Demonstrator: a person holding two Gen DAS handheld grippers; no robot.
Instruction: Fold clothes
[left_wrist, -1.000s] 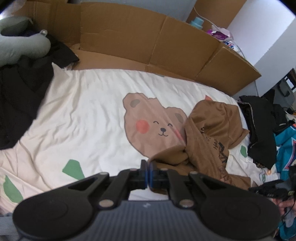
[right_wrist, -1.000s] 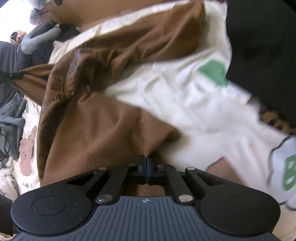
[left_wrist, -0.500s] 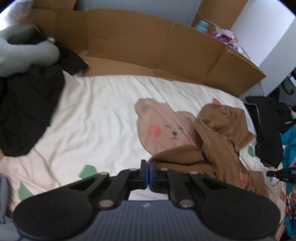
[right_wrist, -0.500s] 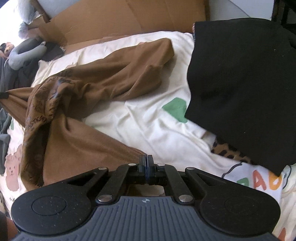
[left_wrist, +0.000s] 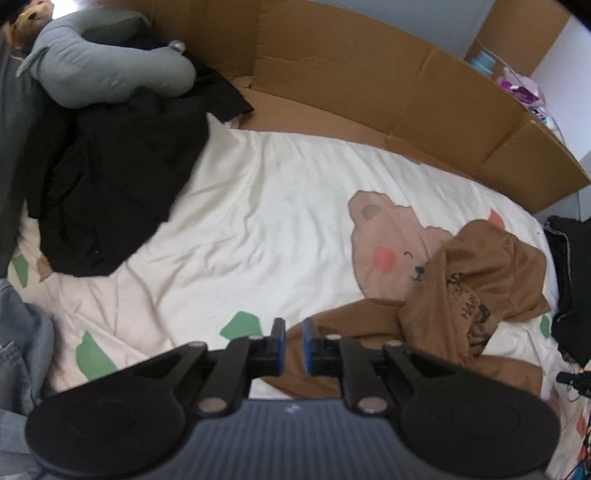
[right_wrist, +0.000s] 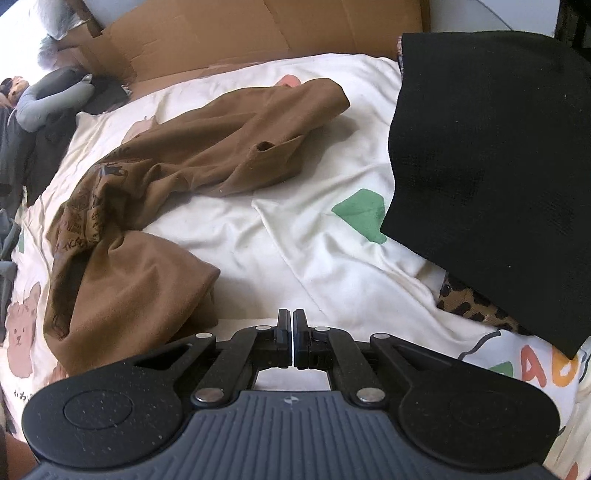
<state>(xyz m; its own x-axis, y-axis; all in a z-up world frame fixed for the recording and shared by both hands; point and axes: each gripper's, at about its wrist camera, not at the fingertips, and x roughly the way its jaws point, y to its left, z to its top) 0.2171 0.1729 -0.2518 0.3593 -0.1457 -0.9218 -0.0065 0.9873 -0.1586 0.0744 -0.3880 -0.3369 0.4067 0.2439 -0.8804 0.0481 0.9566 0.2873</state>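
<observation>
Your brown T-shirt (right_wrist: 155, 206) lies crumpled on the bear-print bedsheet (left_wrist: 258, 229), twisted along its length, with one sleeve thrown toward the cardboard (left_wrist: 369, 81) at the far edge — nothing about it reads as folded yet. By the look of it, the folding proper has not begun: the shirt first needs spreading flat, and only then can the sleeves and body go over.

Your left hand-held gripper (left_wrist: 293, 347) is spread a little, its blue pads apart with a brown hem showing in the gap; whether cloth sits between them I cannot tell. Your right hand-held gripper (right_wrist: 292, 341) is pressed together with nothing in it, hovering over bare sheet just beside the shirt's near corner.

A black garment (right_wrist: 491, 166) on the right and a black pile (left_wrist: 110, 177) on the left look untouched — more work waits after this one.
</observation>
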